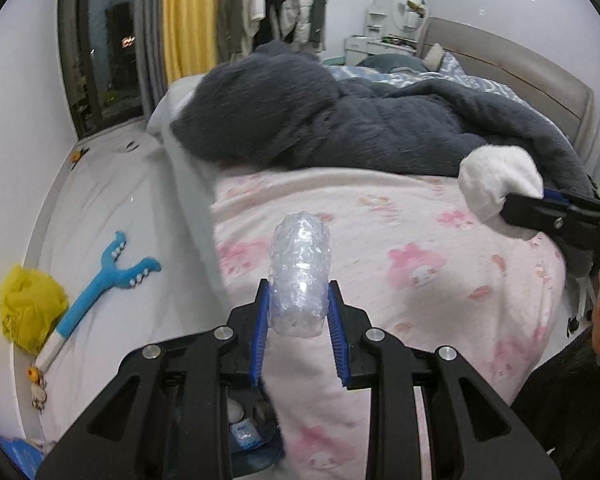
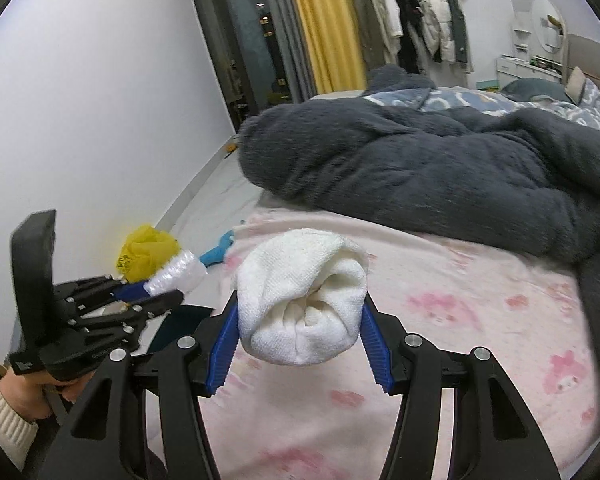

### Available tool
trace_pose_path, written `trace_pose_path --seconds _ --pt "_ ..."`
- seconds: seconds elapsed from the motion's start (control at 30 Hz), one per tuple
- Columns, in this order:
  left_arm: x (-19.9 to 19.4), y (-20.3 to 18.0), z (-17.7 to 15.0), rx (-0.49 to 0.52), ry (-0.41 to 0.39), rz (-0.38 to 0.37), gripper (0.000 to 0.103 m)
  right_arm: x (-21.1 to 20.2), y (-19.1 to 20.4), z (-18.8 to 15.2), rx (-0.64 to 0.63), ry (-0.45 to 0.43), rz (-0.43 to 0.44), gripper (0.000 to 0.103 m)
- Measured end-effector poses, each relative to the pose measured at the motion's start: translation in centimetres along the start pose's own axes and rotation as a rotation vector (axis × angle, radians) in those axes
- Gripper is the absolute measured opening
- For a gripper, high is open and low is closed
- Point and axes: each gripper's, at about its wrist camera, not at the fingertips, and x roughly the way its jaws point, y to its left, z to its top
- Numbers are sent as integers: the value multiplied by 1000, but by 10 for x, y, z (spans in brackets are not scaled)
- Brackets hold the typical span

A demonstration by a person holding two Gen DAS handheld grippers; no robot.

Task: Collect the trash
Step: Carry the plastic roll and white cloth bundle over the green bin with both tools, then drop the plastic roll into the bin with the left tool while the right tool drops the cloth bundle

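My left gripper [image 1: 298, 320] is shut on a roll of clear bubble wrap [image 1: 300, 268] and holds it above the pink bed sheet [image 1: 420, 300]. It also shows in the right wrist view [image 2: 156, 290] at the left, with the bubble wrap [image 2: 178, 274] in it. My right gripper [image 2: 300, 344] is shut on a rolled white towel [image 2: 304, 300] above the sheet. In the left wrist view the towel [image 1: 496, 184] sits at the right, held by the right gripper [image 1: 516, 210].
A dark grey fluffy blanket [image 1: 340, 120] lies across the bed behind. On the floor left of the bed lie a yellow plastic bag [image 1: 28, 308] and a blue plush toy [image 1: 104, 276]. A container with trash [image 1: 244, 428] sits below the left gripper.
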Motion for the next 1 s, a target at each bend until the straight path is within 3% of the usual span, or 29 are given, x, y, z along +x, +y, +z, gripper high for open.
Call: trace_pose_path --seconds 0.57,1.0 --pt "17 90 -46 -173 132 70 30 65 87 12 -99 60 104 57" --pt "41 137 -94 -252 312 68 30 107 138 7 -153 115 163 57"
